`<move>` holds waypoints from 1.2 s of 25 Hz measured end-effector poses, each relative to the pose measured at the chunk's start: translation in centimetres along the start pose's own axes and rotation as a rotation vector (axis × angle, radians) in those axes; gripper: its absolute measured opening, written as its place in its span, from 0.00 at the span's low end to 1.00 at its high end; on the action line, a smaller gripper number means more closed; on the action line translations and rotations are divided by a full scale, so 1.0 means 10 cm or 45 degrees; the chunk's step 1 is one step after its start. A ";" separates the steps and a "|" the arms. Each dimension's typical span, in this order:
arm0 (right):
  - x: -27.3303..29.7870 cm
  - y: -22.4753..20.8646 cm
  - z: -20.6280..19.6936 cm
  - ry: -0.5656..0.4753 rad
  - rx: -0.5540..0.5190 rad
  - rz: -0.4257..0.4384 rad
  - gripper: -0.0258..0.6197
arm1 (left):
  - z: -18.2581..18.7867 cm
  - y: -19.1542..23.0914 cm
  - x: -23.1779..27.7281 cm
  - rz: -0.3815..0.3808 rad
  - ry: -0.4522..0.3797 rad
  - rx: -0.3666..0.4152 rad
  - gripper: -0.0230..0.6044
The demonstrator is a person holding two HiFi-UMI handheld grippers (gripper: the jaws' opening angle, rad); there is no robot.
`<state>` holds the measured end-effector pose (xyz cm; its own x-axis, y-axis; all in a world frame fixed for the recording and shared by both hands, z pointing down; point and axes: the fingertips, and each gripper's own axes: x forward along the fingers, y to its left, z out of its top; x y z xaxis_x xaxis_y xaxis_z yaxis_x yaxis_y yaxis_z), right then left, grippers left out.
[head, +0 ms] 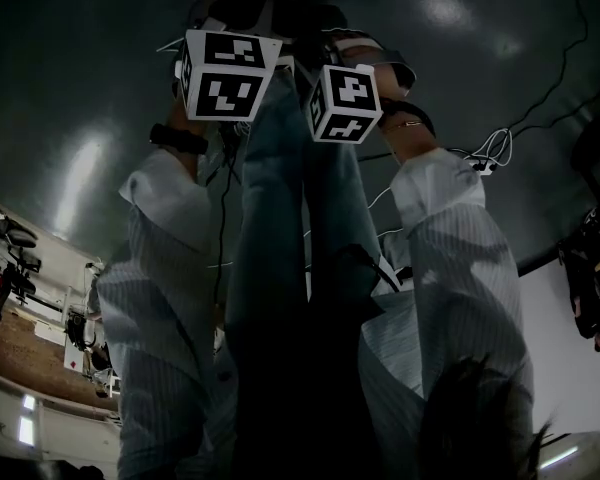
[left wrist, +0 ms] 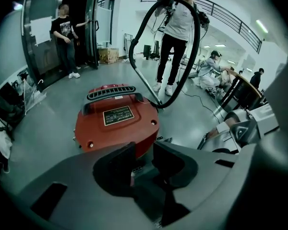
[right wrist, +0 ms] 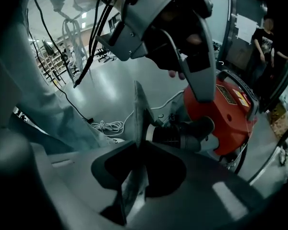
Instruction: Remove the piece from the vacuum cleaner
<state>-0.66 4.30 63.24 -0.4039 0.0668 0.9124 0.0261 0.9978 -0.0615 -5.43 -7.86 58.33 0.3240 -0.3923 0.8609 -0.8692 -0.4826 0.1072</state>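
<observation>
Right claw (right wrist: pixel 137 147) pinches a thin, flat grey piece (right wrist: pixel 138 108) (seen edge-on) beside the ribbed black hose cuff (right wrist: pixel 177 136); left claw (left wrist: pixel 144 152) spread before the glossy red vacuum cleaner (left wrist: pixel 116 128).

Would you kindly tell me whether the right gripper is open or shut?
Shut. The right gripper has its fingers pressed on both faces of the thin grey piece.

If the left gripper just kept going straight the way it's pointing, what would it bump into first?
Most likely the red vacuum cleaner: its body sits directly beyond the left gripper, whose jaws stand apart. It seems close, though depth is hard to judge.
</observation>
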 end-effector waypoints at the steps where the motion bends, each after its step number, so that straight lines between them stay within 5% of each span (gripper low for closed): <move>1: 0.00 0.00 0.00 0.004 -0.008 0.009 0.12 | 0.00 0.00 0.00 0.002 -0.003 -0.008 0.22; 8: 0.08 0.61 -0.13 0.082 -0.150 0.220 0.08 | 0.02 0.01 -0.02 -0.010 -0.009 -0.023 0.22; 13: -0.08 0.60 -0.21 0.017 0.273 0.156 0.08 | 0.07 0.06 -0.09 -0.013 -0.057 -0.153 0.22; 19: -0.94 0.24 -0.10 -0.189 0.701 -0.037 0.08 | 0.55 0.09 -0.83 -0.010 -0.298 -0.364 0.22; 22: -1.51 0.14 0.16 -0.312 0.767 -0.102 0.08 | 0.80 0.06 -1.38 0.051 -0.373 -0.376 0.05; 30: -3.39 0.08 1.00 -0.636 0.999 -0.294 0.08 | 1.48 -0.27 -3.25 0.157 -0.570 -0.306 0.04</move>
<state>3.89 2.83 28.20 -0.6704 -0.3203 0.6693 -0.6496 0.6892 -0.3209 -8.03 -5.42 22.70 0.2960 -0.7566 0.5830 -0.9552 -0.2390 0.1748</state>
